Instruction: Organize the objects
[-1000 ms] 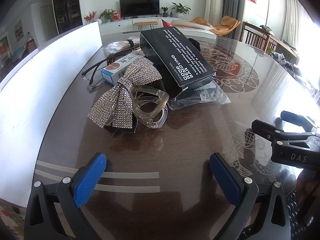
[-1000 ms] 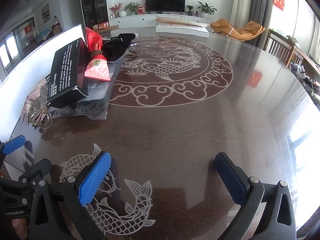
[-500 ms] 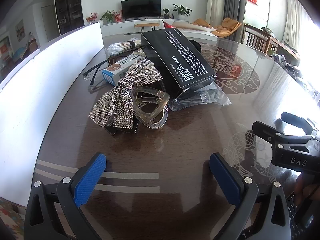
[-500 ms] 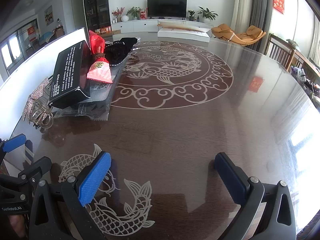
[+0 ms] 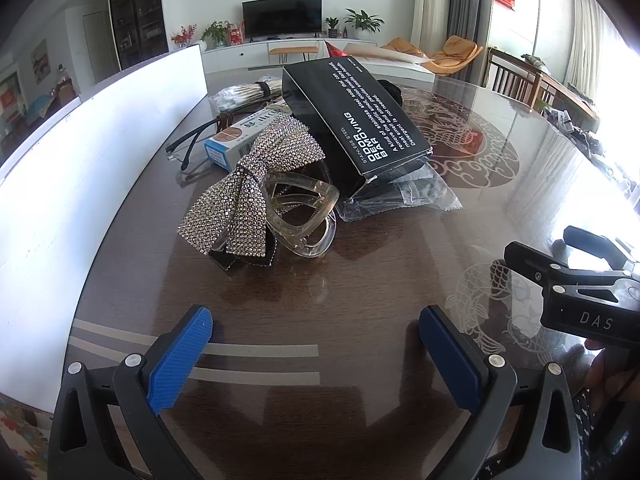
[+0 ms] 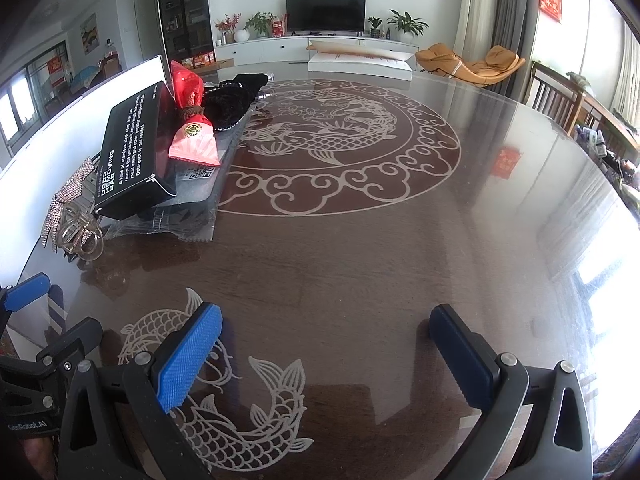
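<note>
1. the left gripper (image 5: pixel 316 344) hovers low over the glossy dark table (image 5: pixel 360 288), jaws spread wide and empty; the right gripper (image 6: pixel 324 344) does the same just to its right, also parted with nothing between the pads.
2. the clutter lies straight ahead of the left gripper and slightly to its left: a rhinestone bow (image 5: pixel 248 188) nearest, touching a clear hair claw (image 5: pixel 306 216), with a black box (image 5: pixel 356 120) propped behind them on a clear plastic packet (image 5: pixel 404 196).
3. the bow's long axis runs diagonally, from near-left to far-right as the left gripper sees it; the box slants away in much the same direction.
4. judged from position, the left gripper is the nearer tool; for the right gripper the pile sits well off to the far left.
5. the left view alone shows spectacles (image 5: pixel 192 140) and a blue-and-white carton (image 5: pixel 240 136) behind the bow, beside a white board (image 5: pixel 100 140).
6. the right view alone reveals a red pouch (image 6: pixel 192 120) and a black fabric item (image 6: pixel 236 100) hidden behind the box.
</note>
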{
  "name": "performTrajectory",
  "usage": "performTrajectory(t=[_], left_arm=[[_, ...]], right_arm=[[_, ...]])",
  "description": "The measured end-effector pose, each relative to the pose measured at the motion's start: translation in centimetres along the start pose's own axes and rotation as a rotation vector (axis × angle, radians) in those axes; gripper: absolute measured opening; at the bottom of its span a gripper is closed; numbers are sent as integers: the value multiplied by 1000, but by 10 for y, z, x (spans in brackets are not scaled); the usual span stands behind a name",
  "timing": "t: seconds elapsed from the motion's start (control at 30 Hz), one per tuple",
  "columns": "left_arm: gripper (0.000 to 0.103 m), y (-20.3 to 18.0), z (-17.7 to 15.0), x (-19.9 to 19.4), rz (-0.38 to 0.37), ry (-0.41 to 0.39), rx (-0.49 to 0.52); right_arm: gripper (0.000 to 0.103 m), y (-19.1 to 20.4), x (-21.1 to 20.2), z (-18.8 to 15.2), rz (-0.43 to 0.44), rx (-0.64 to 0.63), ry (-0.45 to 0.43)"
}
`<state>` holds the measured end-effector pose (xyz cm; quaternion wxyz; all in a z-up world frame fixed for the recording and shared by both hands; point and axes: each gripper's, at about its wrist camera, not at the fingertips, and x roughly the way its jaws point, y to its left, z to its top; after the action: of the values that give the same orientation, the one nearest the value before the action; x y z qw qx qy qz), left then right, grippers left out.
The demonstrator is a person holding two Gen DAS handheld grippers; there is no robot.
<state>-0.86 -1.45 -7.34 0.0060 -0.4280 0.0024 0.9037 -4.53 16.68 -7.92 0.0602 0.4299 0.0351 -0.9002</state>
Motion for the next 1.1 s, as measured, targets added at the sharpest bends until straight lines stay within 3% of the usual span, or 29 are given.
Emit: performTrajectory(t=[0.37,0.57,0.67,0.8,0.97,1.1], left_arm=[[103,0,0,1,5,4,-2],[103,6,24,19,16,90,-19],[103,26,36,27,47,109,-64],[103,59,34,27,103,94,-147],[103,64,19,18,114,37,-144],[103,65,9,13,106,14,-132]], right_arm=[[103,0,2,1,-2,-2,8],[103,0,3,-1,-1,-6,-6],[103,0,2,-1,-1,-6,-8],[103,1,2,-2,-1,-6,-18],[103,0,2,-1,4,-10,-11],[103,5,1,15,108,-42,63]])
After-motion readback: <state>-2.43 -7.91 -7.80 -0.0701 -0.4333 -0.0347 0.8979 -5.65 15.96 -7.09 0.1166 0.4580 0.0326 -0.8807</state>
